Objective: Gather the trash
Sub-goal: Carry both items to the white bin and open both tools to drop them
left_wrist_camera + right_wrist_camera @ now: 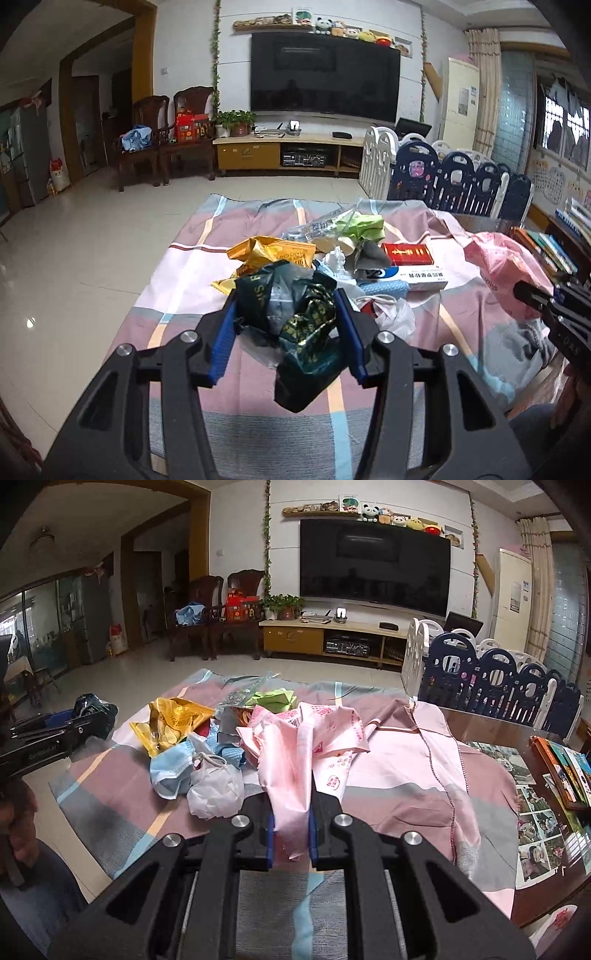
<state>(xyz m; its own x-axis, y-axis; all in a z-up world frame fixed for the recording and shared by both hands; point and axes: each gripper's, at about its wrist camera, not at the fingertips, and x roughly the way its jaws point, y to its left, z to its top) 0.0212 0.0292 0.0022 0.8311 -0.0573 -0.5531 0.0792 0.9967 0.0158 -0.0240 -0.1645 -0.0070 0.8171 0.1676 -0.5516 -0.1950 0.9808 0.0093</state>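
My left gripper [286, 299] is shut on a crumpled dark green wrapper [295, 314] and holds it above the cloth-covered table [184, 295]. It also shows at the left of the right wrist view [92, 712]. My right gripper [291, 812] is shut on a pink plastic bag [295, 746], whose mouth spreads out ahead of the fingers. The bag also shows in the left wrist view [498, 258]. A trash pile lies on the cloth: a yellow wrapper [269, 253], a green bag [358, 223], a red box [406, 253], a white box [410, 275], a blue face mask [170, 771] and a white bag [214, 786].
Books [565, 771] and photos [535, 830] lie on the glass tabletop to the right. A child's play fence [498, 679] stands beyond the table. A TV [373, 565], TV cabinet [325, 638] and wooden chairs [218, 613] line the far wall.
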